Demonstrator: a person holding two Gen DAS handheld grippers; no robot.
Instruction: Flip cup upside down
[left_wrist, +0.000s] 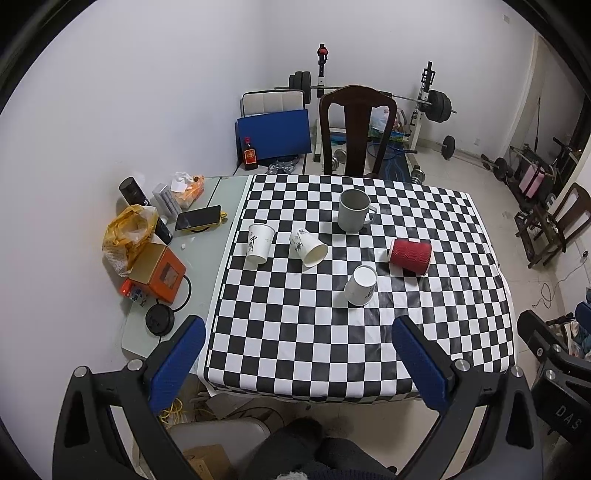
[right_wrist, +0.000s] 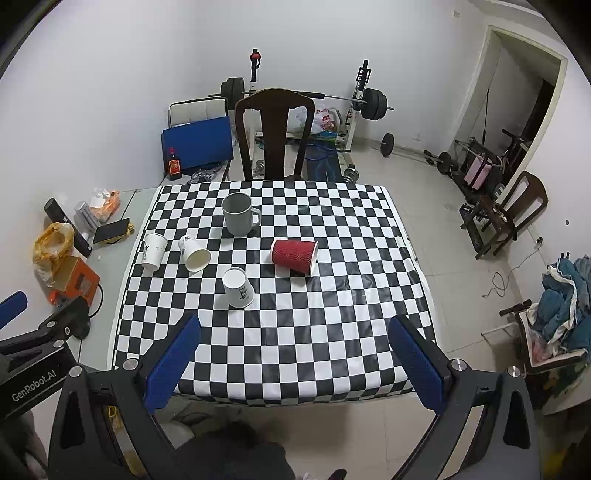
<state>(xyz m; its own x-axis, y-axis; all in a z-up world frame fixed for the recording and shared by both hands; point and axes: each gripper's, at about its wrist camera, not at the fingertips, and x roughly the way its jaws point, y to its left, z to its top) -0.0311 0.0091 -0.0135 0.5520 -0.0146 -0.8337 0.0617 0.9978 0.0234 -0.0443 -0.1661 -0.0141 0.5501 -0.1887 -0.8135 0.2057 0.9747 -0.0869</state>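
Several cups sit on the checkered tablecloth. A grey mug stands upright. A red ribbed cup lies on its side. One white paper cup stands upright, one lies on its side, and one stands upside down. My left gripper and right gripper are open and empty above the table's near edge, well short of the cups.
A side table on the left holds an orange box, a yellow bag, a phone and bottles. A dark chair stands behind the table. Weights and a barbell rack fill the back right.
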